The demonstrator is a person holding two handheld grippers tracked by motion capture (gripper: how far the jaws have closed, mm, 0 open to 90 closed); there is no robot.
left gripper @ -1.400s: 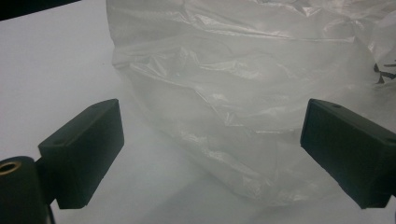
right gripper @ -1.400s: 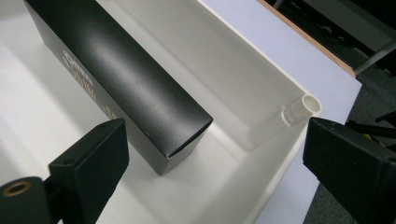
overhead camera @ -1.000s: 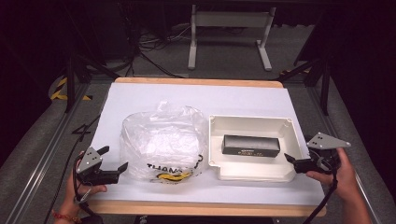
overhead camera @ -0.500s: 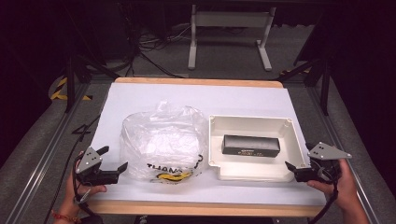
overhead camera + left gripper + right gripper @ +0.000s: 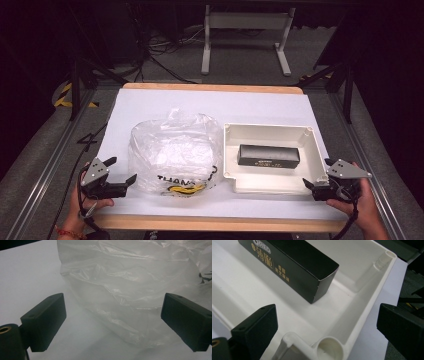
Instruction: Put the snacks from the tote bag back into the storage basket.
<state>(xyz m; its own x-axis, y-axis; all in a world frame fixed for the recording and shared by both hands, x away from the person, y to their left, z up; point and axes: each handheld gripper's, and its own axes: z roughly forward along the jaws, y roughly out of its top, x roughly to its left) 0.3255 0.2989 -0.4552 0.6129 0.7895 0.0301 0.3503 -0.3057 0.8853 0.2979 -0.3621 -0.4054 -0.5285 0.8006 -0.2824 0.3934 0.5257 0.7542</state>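
My right gripper (image 5: 316,181) — jaws just widened, empty — nears the tray (image 5: 270,134) corner, lower right; left gripper (image 5: 119,172) open beside the plastic bag (image 5: 172,150).

**A:** Entry one, left side?

**B:** I log the left hand (image 5: 86,202) at the near left edge, wrapped round the grip from below, a band on the wrist. The left gripper (image 5: 120,172) lies roughly level, pointing inward to the right, grey plate on top, cable trailing down. Its jaws stand wide apart with nothing pressed between the pads (image 5: 45,320).

**A:** Entry two, right side?

**B:** I log the right hand (image 5: 357,202) at the near right edge. The right gripper (image 5: 317,172) points inward to the left, roughly level, plate uppermost. Its jaws have just been opening and stand wide, pads (image 5: 255,326) gripping nothing.
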